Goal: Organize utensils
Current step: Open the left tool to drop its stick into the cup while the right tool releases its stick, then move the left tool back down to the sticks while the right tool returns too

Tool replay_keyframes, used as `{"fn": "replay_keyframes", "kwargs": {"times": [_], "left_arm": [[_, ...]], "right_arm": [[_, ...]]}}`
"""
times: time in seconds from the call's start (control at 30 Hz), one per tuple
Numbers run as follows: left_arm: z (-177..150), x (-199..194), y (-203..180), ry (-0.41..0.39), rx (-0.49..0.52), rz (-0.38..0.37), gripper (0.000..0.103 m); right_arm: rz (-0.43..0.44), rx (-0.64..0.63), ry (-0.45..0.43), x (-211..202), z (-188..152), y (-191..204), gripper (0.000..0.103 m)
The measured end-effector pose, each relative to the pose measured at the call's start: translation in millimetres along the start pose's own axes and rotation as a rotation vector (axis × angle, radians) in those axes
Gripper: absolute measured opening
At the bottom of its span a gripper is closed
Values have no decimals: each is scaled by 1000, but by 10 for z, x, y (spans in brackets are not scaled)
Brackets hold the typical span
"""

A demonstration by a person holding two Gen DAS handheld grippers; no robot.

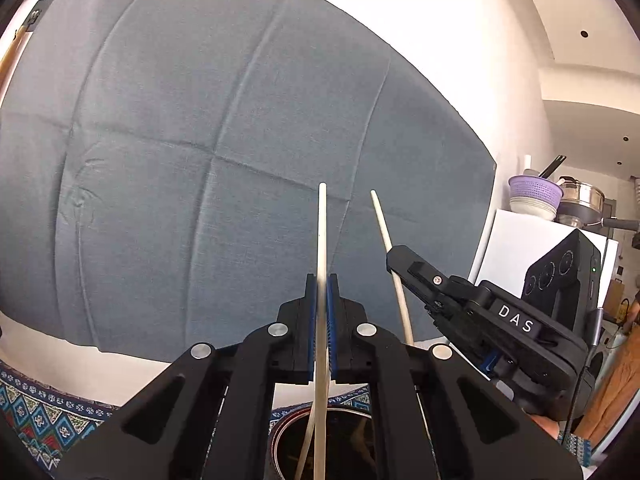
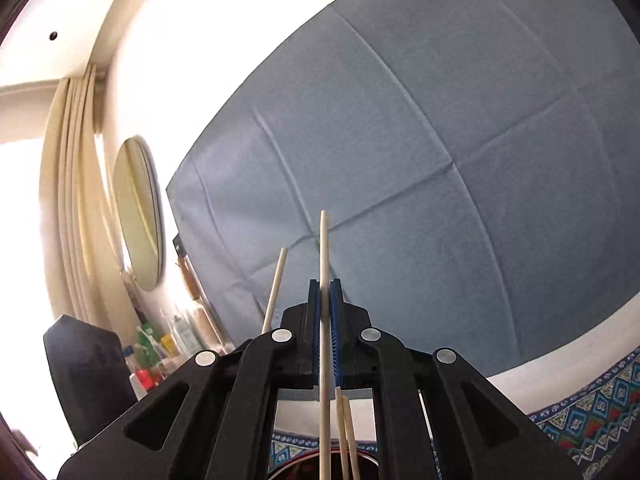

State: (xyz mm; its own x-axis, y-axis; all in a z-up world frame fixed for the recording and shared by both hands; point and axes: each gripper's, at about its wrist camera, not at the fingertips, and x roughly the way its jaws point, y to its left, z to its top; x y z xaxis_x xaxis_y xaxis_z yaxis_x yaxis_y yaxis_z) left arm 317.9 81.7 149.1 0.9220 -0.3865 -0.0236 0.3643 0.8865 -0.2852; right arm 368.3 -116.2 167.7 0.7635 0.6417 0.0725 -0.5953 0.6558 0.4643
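A dark round container (image 1: 320, 440) sits at the bottom of both wrist views, on a patterned blue cloth (image 1: 36, 412) covering the desk. In the right wrist view two pale chopsticks (image 2: 346, 432) stand inside the container, leaning against each other.

The left gripper (image 1: 322, 280) has its blue pads pressed together on a pale chopstick (image 1: 322, 232) that runs upright through the jaws, its lower end over the container's mouth. A second pale stick curves beside it there.

The right gripper (image 2: 325, 284) likewise pinches its own chopstick (image 2: 324, 248), upright above the container. From the left wrist view, the right gripper sits just to the right of the container, tilted, its stick slanting upward.

Behind the container a large grey-blue creased cloth (image 1: 200, 140) hangs on the white wall, filling most of the background; above the container the space is open.

White letters "DAS" (image 1: 516, 319) are readable on the right gripper's body.
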Motion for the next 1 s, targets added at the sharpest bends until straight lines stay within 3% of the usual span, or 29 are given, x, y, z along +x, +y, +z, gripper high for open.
{"fn": "replay_keyframes", "kwargs": {"times": [0.13, 0.4, 0.57, 1.0], "left_arm": [[-153, -30, 40, -28, 8, -15, 5], [-246, -77, 113, -68, -38, -25, 5], [-222, -64, 66, -94, -28, -34, 5], [-388, -284, 90, -31, -19, -12, 5]], "right_arm": [[-7, 28, 7, 44, -140, -99, 5], [-55, -104, 57, -11, -307, -6, 5], [-61, -97, 76, -101, -381, -81, 5], [-112, -175, 127, -321, -410, -31, 8]]}}
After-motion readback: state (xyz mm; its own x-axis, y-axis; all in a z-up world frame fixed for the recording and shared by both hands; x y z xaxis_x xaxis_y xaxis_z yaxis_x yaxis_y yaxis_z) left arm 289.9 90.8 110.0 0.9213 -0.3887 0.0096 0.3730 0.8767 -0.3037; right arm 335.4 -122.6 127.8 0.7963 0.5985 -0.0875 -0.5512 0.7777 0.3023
